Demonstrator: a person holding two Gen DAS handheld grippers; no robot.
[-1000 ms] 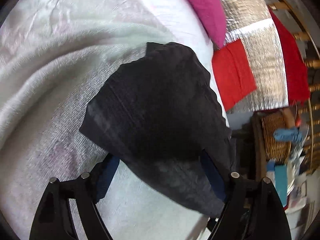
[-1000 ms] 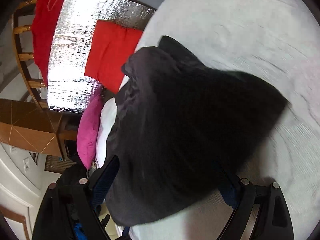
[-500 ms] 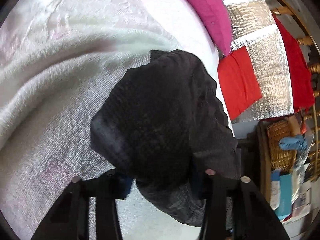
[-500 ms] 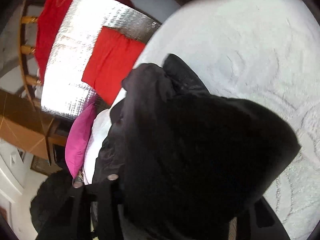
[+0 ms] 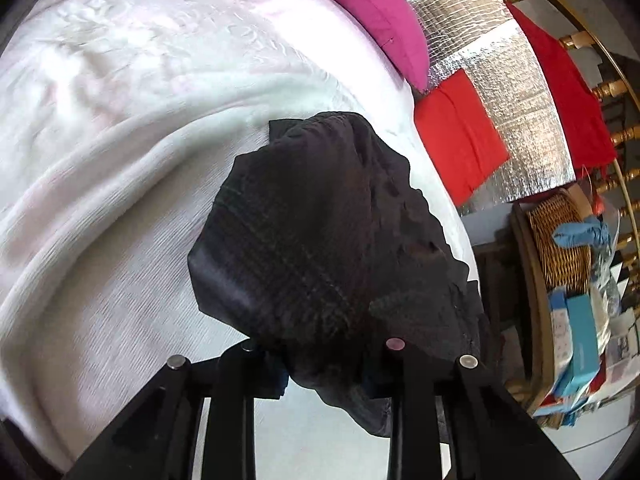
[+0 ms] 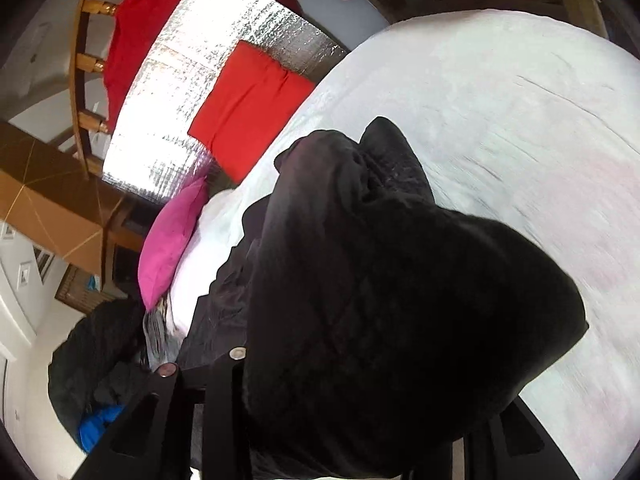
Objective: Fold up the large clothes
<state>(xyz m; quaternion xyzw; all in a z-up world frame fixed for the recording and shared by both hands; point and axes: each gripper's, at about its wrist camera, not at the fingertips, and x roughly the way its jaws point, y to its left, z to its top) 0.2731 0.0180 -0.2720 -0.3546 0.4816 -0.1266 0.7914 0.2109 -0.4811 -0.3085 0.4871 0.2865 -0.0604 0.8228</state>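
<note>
A black garment (image 5: 320,240) lies bunched near the edge of a bed covered by a white blanket (image 5: 120,160). My left gripper (image 5: 324,368) is shut on the garment's near edge, with cloth bulging up between its two fingers. In the right wrist view the same black garment (image 6: 380,300) fills the middle and drapes over my right gripper (image 6: 352,380), which is shut on it. The right finger of that gripper is hidden under the cloth.
A magenta pillow (image 5: 376,12) lies at the bed's far edge. A red cloth (image 5: 456,136) rests on a silver foil sheet (image 5: 500,80). A wicker basket (image 5: 560,240) and boxes stand beside the bed. A dark pile (image 6: 92,360) lies on the floor.
Both grippers went from open to shut on the black garment. The garment has bunched up between the fingers and lifted slightly.
</note>
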